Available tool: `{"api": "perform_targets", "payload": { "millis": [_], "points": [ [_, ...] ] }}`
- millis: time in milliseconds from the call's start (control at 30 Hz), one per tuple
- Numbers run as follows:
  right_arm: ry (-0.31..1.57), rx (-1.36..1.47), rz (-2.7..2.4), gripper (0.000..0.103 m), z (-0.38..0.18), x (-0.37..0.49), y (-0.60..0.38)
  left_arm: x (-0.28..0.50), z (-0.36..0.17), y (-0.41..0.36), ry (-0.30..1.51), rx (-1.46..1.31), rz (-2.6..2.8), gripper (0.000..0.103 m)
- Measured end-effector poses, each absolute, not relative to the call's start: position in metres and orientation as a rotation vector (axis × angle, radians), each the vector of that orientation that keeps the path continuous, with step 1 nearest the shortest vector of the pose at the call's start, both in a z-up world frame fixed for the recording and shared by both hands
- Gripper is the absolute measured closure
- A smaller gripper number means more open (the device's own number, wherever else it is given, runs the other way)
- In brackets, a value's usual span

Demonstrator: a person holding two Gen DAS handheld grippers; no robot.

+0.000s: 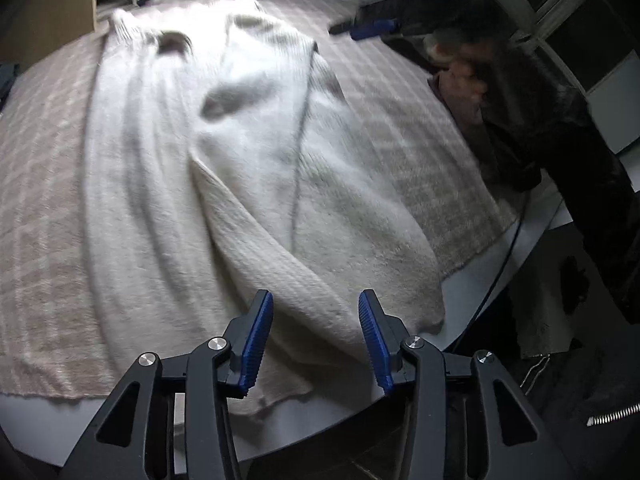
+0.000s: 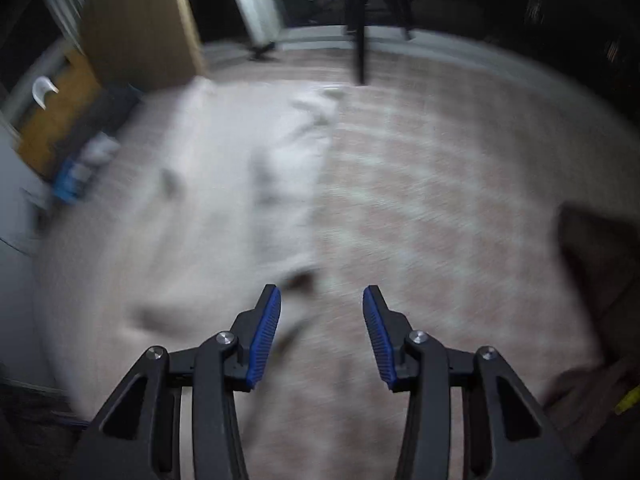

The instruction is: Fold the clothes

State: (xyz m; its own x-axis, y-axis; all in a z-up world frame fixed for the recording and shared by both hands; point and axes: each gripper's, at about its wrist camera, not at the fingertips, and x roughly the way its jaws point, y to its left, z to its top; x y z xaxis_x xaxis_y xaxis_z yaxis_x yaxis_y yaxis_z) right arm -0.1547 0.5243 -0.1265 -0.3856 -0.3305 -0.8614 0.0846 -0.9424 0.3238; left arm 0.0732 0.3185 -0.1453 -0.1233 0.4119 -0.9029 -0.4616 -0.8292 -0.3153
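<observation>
While both grippers are standing open and empty, we are seeing the white sweater (image 1: 224,168) lying spread on the counter (image 1: 472,300), its long axis running from lower centre to upper left. The left gripper (image 1: 316,336) is hovering over its near hem; the right gripper (image 2: 322,332) is facing its lower-left edge.

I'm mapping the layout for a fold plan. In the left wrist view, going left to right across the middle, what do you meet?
Pink checked blanket → white knitted garment → dark clothing at the right edge.
</observation>
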Motion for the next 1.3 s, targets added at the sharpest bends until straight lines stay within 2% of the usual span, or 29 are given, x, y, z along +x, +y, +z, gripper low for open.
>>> {"api": "perform_targets", "payload": {
  "millis": [267, 333, 367, 400, 433, 467, 667, 767, 800, 867, 967, 1000, 1067, 1133, 1200, 1300],
  "points": [
    [-0.425, 1.657, -2.310, 0.061, -0.171, -0.186, 0.502, 0.068, -0.163, 0.323, 0.074, -1.637, 1.995, 0.061],
    [-0.380, 1.653, -2.326, 0.072, -0.178, -0.191, 0.495, 0.067, -0.163, 0.319, 0.043, -1.633, 1.990, 0.064],
    [-0.364, 1.653, -2.335, 0.092, -0.181, -0.192, 0.494, 0.067, -0.163, 0.316, 0.020, -1.632, 1.986, 0.069],
    [-0.353, 1.654, -2.342, 0.092, -0.184, -0.194, 0.494, 0.066, -0.163, 0.312, -0.009, -1.631, 1.981, 0.073],
    [-0.377, 1.639, -2.339, 0.093, -0.183, -0.193, 0.500, 0.065, -0.163, 0.309, -0.034, -1.631, 1.976, 0.084],
    [-0.403, 1.622, -2.335, 0.093, -0.180, -0.190, 0.506, 0.064, -0.163, 0.304, -0.069, -1.634, 1.968, 0.089],
    [-0.352, 1.562, -2.379, 0.095, -0.150, -0.179, 0.529, 0.065, -0.142, 0.294, -0.272, -1.551, 1.919, 0.097],
    [-0.396, 1.578, -2.411, 0.092, -0.151, -0.191, 0.541, 0.069, -0.138, 0.294, -0.321, -1.486, 1.893, 0.091],
    [-0.402, 1.651, -2.373, 0.087, -0.161, -0.199, 0.542, 0.070, -0.144, 0.294, -0.292, -1.517, 1.897, 0.091],
    [-0.375, 1.733, -2.335, 0.087, -0.171, -0.203, 0.544, 0.074, -0.161, 0.295, -0.210, -1.618, 1.909, 0.093],
    [-0.339, 1.738, -2.332, 0.087, -0.163, -0.197, 0.546, 0.080, -0.164, 0.294, -0.197, -1.662, 1.918, 0.092],
    [-0.298, 1.700, -2.369, 0.087, -0.152, -0.196, 0.544, 0.080, -0.160, 0.294, -0.210, -1.657, 1.921, 0.089],
    [-0.188, 1.618, -2.452, 0.085, -0.127, -0.198, 0.538, 0.080, -0.151, 0.295, -0.252, -1.632, 1.926, 0.068],
    [-0.133, 1.613, -2.447, 0.078, -0.127, -0.217, 0.522, 0.078, -0.144, 0.308, -0.260, -1.609, 1.916, 0.066],
    [-0.088, 1.622, -2.426, 0.078, -0.131, -0.239, 0.504, 0.076, -0.141, 0.326, -0.210, -1.589, 1.908, 0.060],
    [-0.020, 1.635, -2.394, 0.078, -0.138, -0.272, 0.478, 0.070, -0.149, 0.346, -0.131, -1.616, 1.918, 0.058]
  ]
}}
